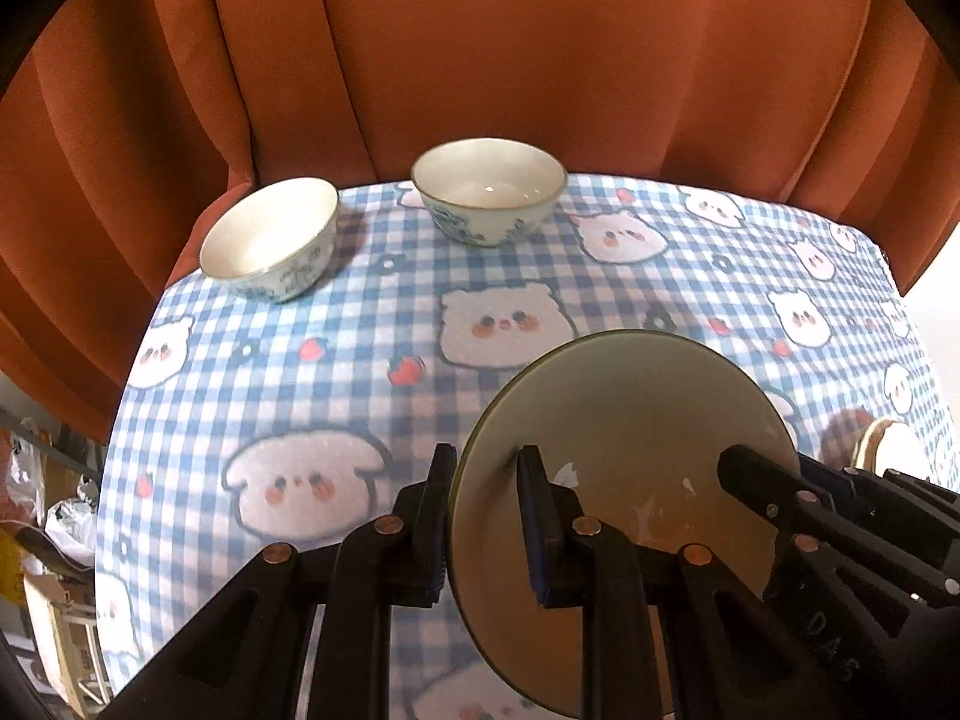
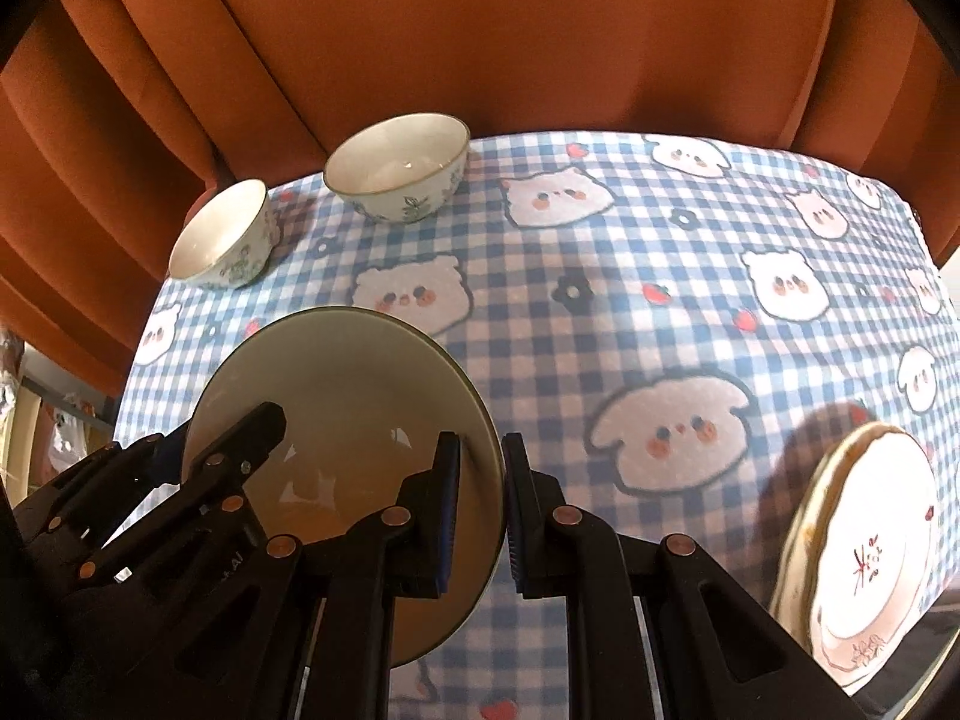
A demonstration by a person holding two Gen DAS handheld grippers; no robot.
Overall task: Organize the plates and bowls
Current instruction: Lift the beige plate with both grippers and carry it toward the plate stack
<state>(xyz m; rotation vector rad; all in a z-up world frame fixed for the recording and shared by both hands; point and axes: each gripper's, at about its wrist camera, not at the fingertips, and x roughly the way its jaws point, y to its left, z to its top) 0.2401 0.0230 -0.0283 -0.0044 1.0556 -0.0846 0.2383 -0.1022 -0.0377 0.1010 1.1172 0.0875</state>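
Two claws are holding one big cream bowl (image 1: 624,420) with a thin dark rim. It is tipped up on its side, so its round inside is facing the cameras. It is sitting near the front of the tabletop (image 1: 360,360), which is wearing a blue checked cloth with little white bears and red strawberries.

The left claw (image 1: 486,516) is pinching the bowl's left rim, with one finger outside and one finger inside. The right claw (image 2: 480,504) is pinching the bowl's right rim the same way. In each view, the other claw is showing as a black shape reaching into the bowl.

Nothing is sitting inside the big bowl, only small shiny spots of light.

Two small white bowls with blue-green flower patterns are standing upright at the far edge of the tabletop. The left small bowl (image 1: 270,237) is at the far left corner. The other small bowl (image 1: 489,189) is just to its right, and they are not touching. Both are looking bare inside.

A white plate (image 2: 870,546) with red marks is lying near the right edge, on top of another plate.

Orange curtains (image 1: 480,48) are hanging behind.
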